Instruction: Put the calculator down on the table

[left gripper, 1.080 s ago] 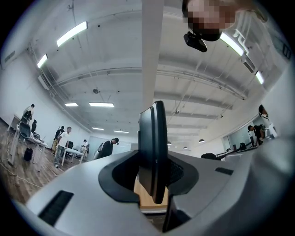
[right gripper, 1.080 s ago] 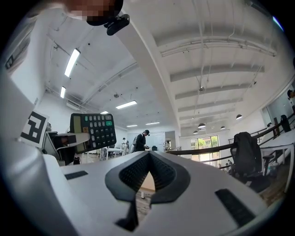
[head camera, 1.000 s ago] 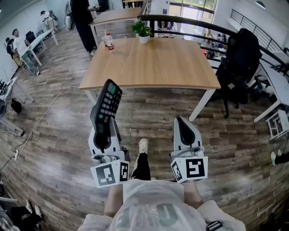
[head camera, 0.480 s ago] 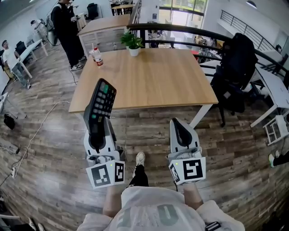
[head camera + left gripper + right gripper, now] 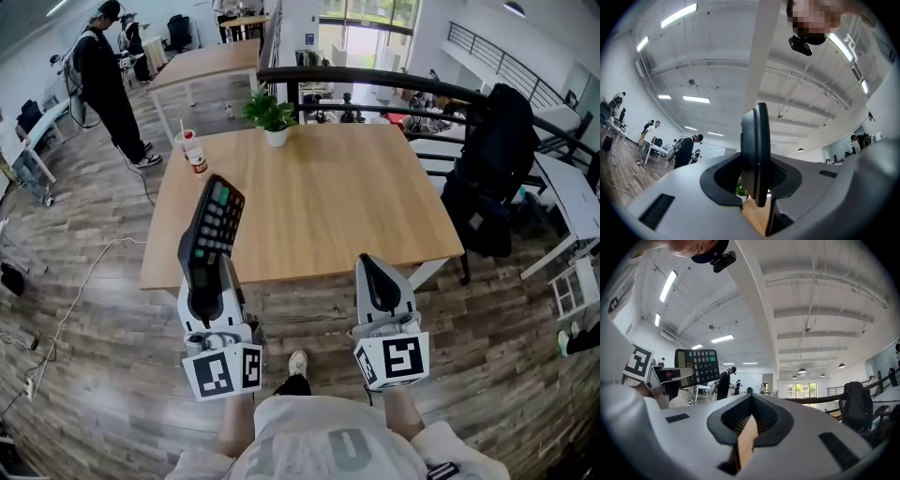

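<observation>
A black calculator [image 5: 212,232] with a green key stands upright in my left gripper [image 5: 212,274], which is shut on its lower end. In the head view it shows over the near left edge of the wooden table [image 5: 328,197]. The left gripper view shows the calculator [image 5: 757,150] edge-on between the pads of the left gripper [image 5: 757,185]. My right gripper [image 5: 380,274] is level with it to the right, shut and holding nothing, just short of the table's near edge. From the right gripper [image 5: 749,423] view the calculator [image 5: 697,365] shows at the left, keys facing.
On the table's far side stand a small potted plant [image 5: 270,114] and a drink bottle [image 5: 194,156]. A chair draped with a black jacket [image 5: 492,159] is to the right of the table. A person [image 5: 105,80] stands far left. A dark railing [image 5: 375,80] runs behind.
Both grippers have moved forward to the table, which now lies closer in the head view. The calculator stays gripped and upright. The bottle and plant appear nearer.
</observation>
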`<state>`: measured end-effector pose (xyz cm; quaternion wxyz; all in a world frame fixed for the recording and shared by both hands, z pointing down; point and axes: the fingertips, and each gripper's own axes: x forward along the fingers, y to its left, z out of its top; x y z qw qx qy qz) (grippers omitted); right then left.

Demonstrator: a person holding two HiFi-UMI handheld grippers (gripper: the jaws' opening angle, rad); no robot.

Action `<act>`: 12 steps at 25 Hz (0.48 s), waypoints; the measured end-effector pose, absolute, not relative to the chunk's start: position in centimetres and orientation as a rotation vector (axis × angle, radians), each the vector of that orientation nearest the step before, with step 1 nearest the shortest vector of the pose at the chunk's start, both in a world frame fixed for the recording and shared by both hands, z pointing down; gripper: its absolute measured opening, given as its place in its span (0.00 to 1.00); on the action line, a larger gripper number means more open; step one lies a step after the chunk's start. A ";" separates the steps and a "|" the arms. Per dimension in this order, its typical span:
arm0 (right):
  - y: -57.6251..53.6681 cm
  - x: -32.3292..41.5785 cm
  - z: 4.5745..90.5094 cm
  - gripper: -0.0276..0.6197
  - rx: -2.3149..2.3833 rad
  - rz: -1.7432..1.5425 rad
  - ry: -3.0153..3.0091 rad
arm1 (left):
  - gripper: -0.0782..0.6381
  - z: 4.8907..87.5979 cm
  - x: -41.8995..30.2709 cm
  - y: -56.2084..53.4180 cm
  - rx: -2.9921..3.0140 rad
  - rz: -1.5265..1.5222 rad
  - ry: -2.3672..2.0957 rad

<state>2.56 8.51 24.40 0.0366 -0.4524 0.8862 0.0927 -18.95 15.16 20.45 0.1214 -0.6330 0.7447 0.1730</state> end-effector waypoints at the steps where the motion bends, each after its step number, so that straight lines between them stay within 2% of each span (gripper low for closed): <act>1: 7.2 1.6 24.2 0.07 -1.386 0.287 2.724 | 0.28 20.3 -19.8 14.0 -1.847 0.510 2.170; 12: -4.4 -6.8 23.7 0.07 -1.338 0.279 2.774 | 0.28 20.0 -27.3 1.9 -1.829 0.504 2.185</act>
